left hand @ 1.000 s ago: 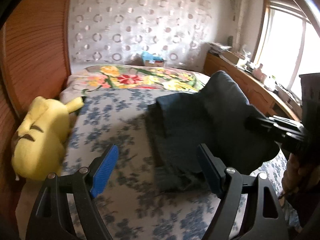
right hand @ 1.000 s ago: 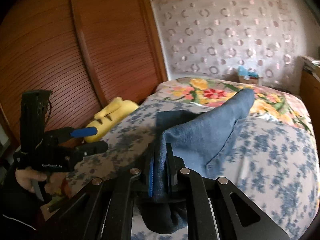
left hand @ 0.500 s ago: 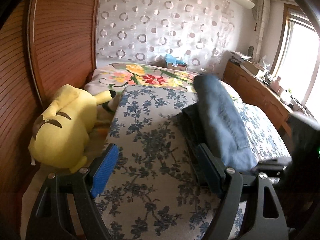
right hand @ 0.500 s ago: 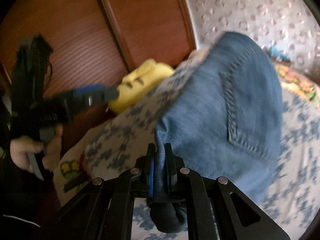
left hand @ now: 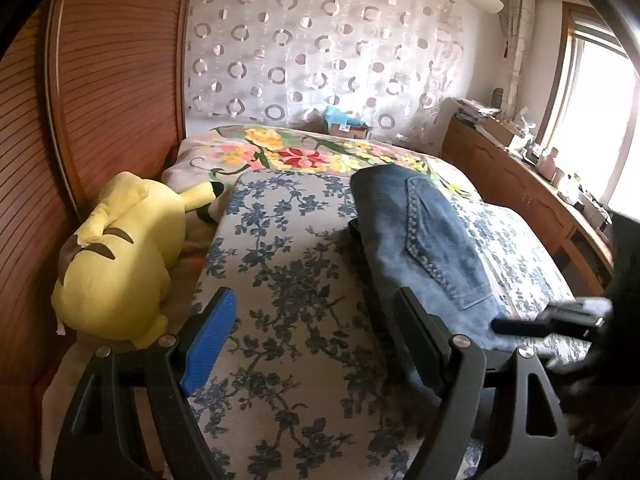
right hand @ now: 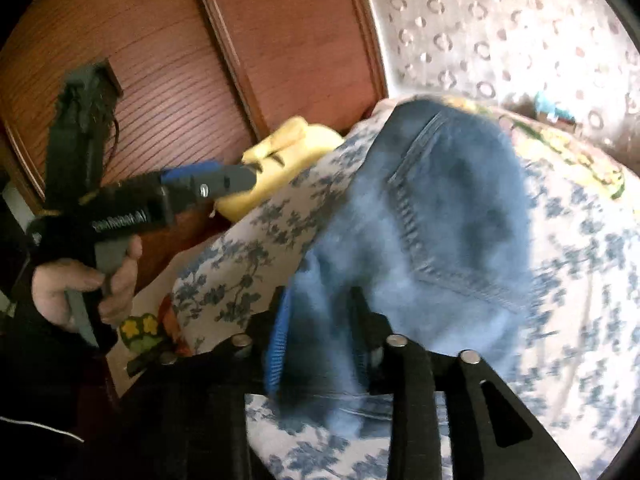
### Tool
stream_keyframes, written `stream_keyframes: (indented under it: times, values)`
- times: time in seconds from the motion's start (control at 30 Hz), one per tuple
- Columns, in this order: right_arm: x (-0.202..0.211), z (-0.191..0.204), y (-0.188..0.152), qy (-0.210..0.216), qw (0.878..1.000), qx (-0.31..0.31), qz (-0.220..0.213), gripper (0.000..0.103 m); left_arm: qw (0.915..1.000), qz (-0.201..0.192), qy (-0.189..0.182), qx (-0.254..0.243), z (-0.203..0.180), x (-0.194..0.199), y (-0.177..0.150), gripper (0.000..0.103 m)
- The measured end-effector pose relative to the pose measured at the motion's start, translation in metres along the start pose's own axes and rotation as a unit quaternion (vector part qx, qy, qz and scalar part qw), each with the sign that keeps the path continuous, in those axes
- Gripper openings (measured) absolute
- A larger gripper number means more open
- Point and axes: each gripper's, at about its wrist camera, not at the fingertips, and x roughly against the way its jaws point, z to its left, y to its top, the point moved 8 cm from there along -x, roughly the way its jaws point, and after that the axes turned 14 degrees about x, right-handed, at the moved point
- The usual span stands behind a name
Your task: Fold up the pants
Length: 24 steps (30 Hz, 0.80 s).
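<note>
Denim fills the space between my right tongs (right hand: pixel 320 340): the jaws now stand a little apart with the thick folded edge of the pants (right hand: pixel 448 216) between them, where half a second ago they were pinched tight on it. I read that as the release after laying the fold down, though the blur leaves me unsure whether either pad is touching cloth. My left tongs (left hand: pixel 316 332) gape wide with nothing in them, hovering over the flowered bed cover (left hand: pixel 280 280).

From the left view, the pants (left hand: pixel 420 240) lie as 1 long folded bundle at about 1 o'clock, back pocket up, resting flat on the bed instead of hanging in the air as they did 1 second ago. Further off at 10 o'clock lies the yellow plush toy (left hand: pixel 124 252), against the wooden wardrobe (left hand: pixel 112 92). I judge 1 more fold remains.
</note>
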Motion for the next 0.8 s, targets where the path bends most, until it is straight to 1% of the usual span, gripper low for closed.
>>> stream_keyframes:
  times: [0.1, 0.17, 0.27, 0.37, 0.4, 0.47, 0.53, 0.67, 0.8]
  values:
    - [0.015, -0.022, 0.003, -0.035, 0.999, -0.002, -0.015, 0.040, 1.0000, 0.004, -0.006, -0.005, -0.007, -0.003, -0.002, 0.081]
    - [0.019, -0.038, 0.004, -0.058, 0.998, -0.007, -0.017, 0.042, 0.9999, 0.009, -0.010, -0.008, -0.013, -0.007, -0.005, 0.081]
    - [0.027, -0.061, -0.007, -0.091, 0.996, -0.014, -0.015, 0.045, 0.9995, 0.021, -0.018, -0.015, -0.026, -0.014, -0.011, 0.081]
    - [0.019, -0.077, -0.008, -0.112, 0.994, -0.014, -0.005, 0.046, 0.9988, 0.033, -0.026, -0.025, -0.039, -0.021, -0.018, 0.081]
    - [0.019, -0.074, -0.006, -0.116, 0.993, -0.013, -0.002, 0.046, 0.9985, 0.038, -0.028, -0.029, -0.043, -0.024, -0.021, 0.081]
    - [0.010, -0.083, -0.003, -0.121, 0.993, -0.015, 0.002, 0.047, 0.9979, 0.047, -0.030, -0.034, -0.048, -0.030, -0.027, 0.081]
    - [0.005, -0.091, 0.003, -0.124, 0.992, -0.017, 0.005, 0.052, 0.9972, 0.059, -0.029, -0.037, -0.052, -0.038, -0.033, 0.081]
    - [-0.015, -0.103, 0.018, -0.113, 0.993, -0.017, 0.011, 0.055, 0.9961, 0.077, -0.021, -0.037, -0.052, -0.051, -0.041, 0.081]
    - [-0.039, -0.122, 0.022, -0.108, 0.994, -0.015, 0.022, 0.059, 0.9952, 0.090, -0.012, -0.035, -0.048, -0.062, -0.046, 0.081]
